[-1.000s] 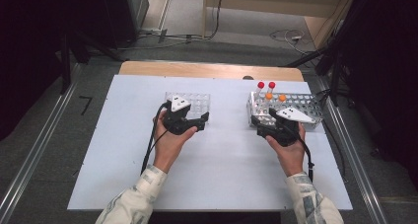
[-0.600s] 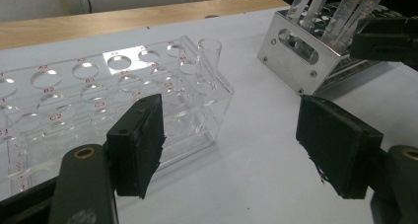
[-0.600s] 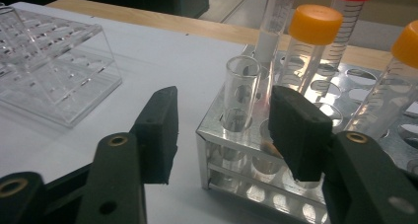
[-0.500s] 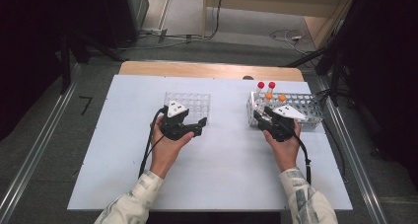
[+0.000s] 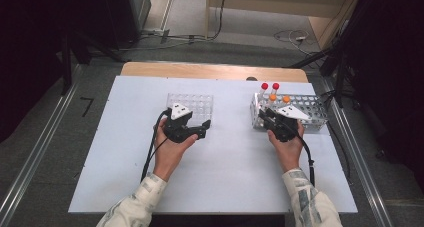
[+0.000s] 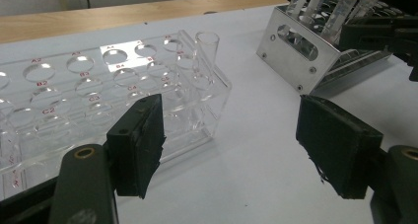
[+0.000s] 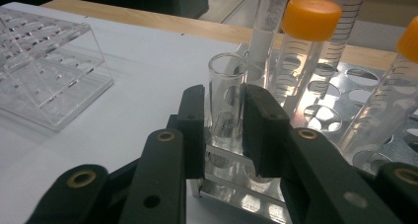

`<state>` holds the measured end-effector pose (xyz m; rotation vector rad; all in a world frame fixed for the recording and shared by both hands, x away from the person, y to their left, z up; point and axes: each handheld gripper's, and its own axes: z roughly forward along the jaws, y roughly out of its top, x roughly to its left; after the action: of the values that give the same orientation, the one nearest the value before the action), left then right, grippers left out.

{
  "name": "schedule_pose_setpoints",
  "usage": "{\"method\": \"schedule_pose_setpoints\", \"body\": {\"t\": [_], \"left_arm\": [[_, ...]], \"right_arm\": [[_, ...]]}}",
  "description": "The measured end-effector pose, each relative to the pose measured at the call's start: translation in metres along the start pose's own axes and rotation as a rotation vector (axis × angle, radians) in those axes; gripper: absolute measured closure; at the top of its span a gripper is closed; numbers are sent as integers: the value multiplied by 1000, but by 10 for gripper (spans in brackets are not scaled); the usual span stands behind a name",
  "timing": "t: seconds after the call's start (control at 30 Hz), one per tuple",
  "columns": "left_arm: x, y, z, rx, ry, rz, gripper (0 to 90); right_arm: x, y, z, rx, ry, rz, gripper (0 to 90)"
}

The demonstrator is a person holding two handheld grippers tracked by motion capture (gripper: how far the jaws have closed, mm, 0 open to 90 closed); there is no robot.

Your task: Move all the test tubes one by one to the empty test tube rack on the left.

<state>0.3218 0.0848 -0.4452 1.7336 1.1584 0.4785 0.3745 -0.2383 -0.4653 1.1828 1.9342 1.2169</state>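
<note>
A metal rack [image 5: 310, 109] at the right of the white table holds red-capped tubes [image 5: 264, 86] and orange-capped tubes [image 7: 310, 17]. At its near left corner stands a clear uncapped tube [image 7: 226, 68]. My right gripper [image 7: 224, 105] has just been closing and is now shut on that tube, with both pads pressed against its sides. A clear plastic rack [image 6: 88, 86] sits mid-table with one uncapped clear tube [image 6: 207, 51] in its corner hole. My left gripper [image 6: 229, 135] hovers just in front of that rack, open, with nothing between its pads.
A bare strip of white table [image 5: 230, 152] separates the two racks and runs toward the person. A wooden board [image 5: 210, 71] lies along the table's far edge. Cables trail from both grippers down past the forearms.
The right gripper has edged forward to the metal rack's corner, and its jaws have closed on the clear tube. The left hand has stayed put.
</note>
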Motion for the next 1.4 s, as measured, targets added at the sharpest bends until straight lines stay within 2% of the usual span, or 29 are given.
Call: {"method": "schedule_pose_setpoints", "body": {"t": [0.33, 0.93, 1.1, 1.4], "left_arm": [[1, 0, 0, -4, 11, -4, 269], [3, 4, -6, -19, 16, -24, 268], [3, 5, -8, -27, 16, -25, 268], [3, 6, -9, -35, 17, -27, 268]], "right_arm": [[-1, 3, -2, -14, 0, 1, 729], [1, 37, -32, -90, 7, 7, 732], [7, 43, -40, -102, 19, -7, 732], [23, 42, -37, -95, 58, -33, 732]]}}
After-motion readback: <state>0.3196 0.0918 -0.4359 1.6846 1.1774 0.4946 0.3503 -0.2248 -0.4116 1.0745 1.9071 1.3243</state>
